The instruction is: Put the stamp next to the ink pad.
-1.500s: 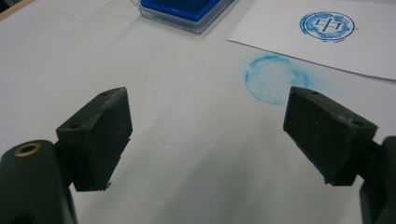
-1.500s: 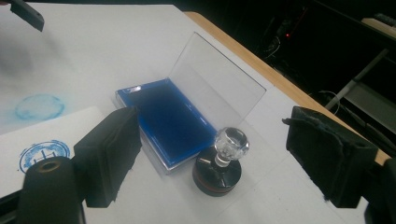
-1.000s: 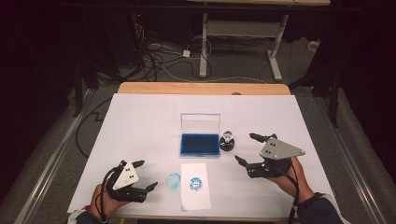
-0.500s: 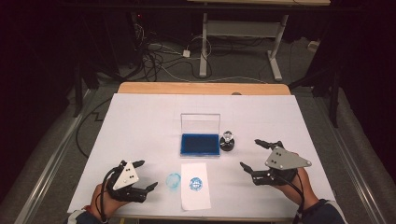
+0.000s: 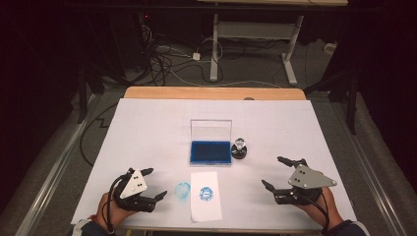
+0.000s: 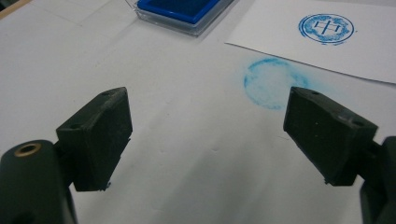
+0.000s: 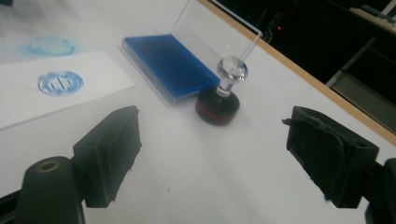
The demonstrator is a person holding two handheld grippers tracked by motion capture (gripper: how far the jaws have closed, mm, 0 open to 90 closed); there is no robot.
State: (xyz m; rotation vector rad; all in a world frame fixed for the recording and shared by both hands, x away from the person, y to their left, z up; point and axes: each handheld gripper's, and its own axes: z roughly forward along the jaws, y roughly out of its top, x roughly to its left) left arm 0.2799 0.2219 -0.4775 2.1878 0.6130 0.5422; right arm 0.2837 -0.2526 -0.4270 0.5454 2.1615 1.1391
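Note:
A blue ink pad (image 5: 210,152) (image 7: 163,63) lies in its clear case with the lid up, at the table's middle. Right beside it stands a round stamp (image 5: 239,148) (image 7: 221,100) with a black base and clear knob. A white paper slip (image 5: 205,194) (image 7: 51,95) bears a blue round stamp print (image 5: 206,193) (image 6: 327,28). A faint blue ring mark (image 5: 182,190) (image 6: 273,82) lies on the table cover left of the slip. My left gripper (image 5: 150,184) (image 6: 205,135) rests open at the front left. My right gripper (image 5: 275,172) (image 7: 212,149) is open at the front right, empty, apart from the stamp.
A white sheet (image 5: 147,132) covers the wooden table (image 5: 211,93). Beyond the far edge are cables (image 5: 167,59) on the floor and a desk frame (image 5: 251,29).
My right gripper has drawn back from beside the stamp toward the front right of the table, still open. The left gripper has stayed put.

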